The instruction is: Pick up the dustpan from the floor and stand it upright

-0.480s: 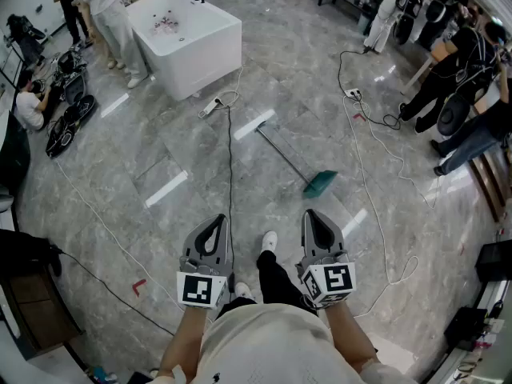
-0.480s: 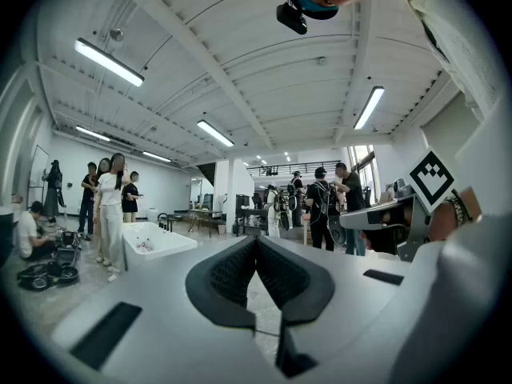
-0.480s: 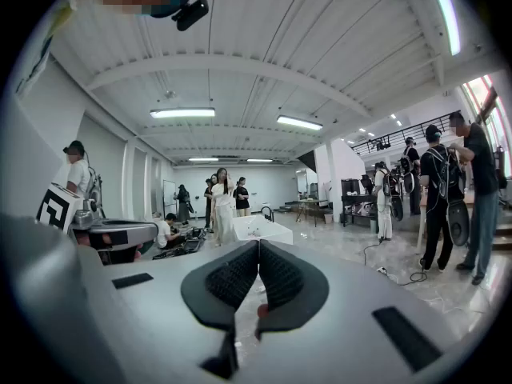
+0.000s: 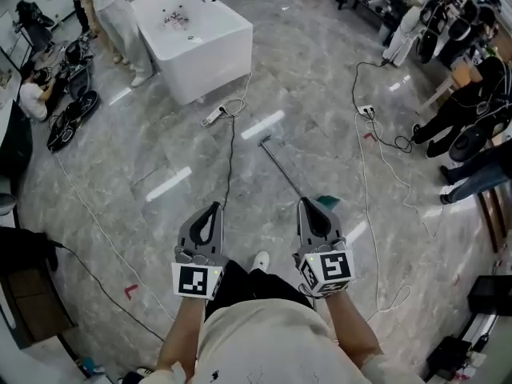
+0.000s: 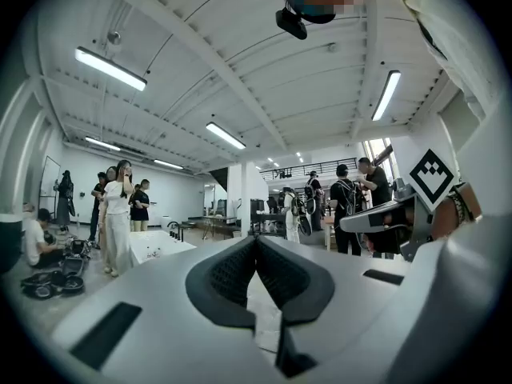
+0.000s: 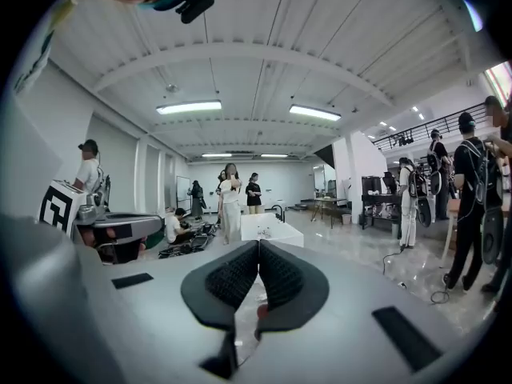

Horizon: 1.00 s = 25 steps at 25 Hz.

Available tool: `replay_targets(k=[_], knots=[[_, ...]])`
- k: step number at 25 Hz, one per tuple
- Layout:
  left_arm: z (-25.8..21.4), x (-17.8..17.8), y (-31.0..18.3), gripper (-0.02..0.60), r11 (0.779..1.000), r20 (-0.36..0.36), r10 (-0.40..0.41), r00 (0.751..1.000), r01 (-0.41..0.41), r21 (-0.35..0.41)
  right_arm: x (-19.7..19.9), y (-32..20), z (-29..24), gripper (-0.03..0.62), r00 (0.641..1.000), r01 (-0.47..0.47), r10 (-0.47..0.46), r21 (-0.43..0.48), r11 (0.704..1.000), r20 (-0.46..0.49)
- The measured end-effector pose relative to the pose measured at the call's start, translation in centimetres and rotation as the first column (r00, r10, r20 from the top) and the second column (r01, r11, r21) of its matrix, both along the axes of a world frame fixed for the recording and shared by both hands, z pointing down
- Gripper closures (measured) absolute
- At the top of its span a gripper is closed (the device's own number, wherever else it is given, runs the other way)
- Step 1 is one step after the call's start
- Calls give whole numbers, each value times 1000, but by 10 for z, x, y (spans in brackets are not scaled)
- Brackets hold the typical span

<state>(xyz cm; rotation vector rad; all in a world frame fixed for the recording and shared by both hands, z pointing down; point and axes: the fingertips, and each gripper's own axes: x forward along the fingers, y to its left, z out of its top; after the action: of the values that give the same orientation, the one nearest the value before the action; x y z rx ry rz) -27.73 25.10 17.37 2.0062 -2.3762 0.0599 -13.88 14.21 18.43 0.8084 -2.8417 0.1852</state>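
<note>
The dustpan lies flat on the grey marble floor in the head view. Its long thin handle (image 4: pixel 282 166) runs from the upper left down to the green pan (image 4: pixel 329 202), which shows just past the tip of my right gripper (image 4: pixel 306 203) and is partly hidden by it. My right gripper is shut with nothing in it, held above the floor. My left gripper (image 4: pixel 214 207) hangs beside it to the left, also shut and empty. In the left gripper view (image 5: pixel 256 239) and the right gripper view (image 6: pixel 258 244) the black pads meet, both pointing out across the room.
A white tub-like block (image 4: pixel 196 34) stands at the back left. A black cable (image 4: pixel 230 154) and a power strip (image 4: pixel 214 115) lie left of the handle; white cords (image 4: pixel 376 174) trail to the right. People stand at the back left and far right. My shoe (image 4: pixel 260 261) shows below.
The view has moved forward: the dustpan is nearer, and its green pan now sits just behind my right gripper's tip. Both grippers stay shut.
</note>
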Motion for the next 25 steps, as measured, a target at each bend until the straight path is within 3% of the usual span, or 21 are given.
replay_targets(k=[6,10,13,21,25], knots=[[6,-47,-74,571,999,-40,-18,999,19,32,-56,-73,14,576,1000,16,-16,-15,1000,-14],[29,-96,-130,571,1000,-49,-10,999,10,1,-103,-126,29,576,999,6,-7,-22,1000,-46],[33,-140,-178,571,1000,-71,-12,997,14,27,-143,-170,51,576,994,8,-15,-58,998,-109],[82,-251,-305,571,999,-133,14,991,-19,-44,-256,-291,107,576,971,-3,-30,-137,991,-239],[102,-277,-356,571,999,-150,-12,989,5,-46,-288,-334,133,576,964,8,-54,-175,985,-260]])
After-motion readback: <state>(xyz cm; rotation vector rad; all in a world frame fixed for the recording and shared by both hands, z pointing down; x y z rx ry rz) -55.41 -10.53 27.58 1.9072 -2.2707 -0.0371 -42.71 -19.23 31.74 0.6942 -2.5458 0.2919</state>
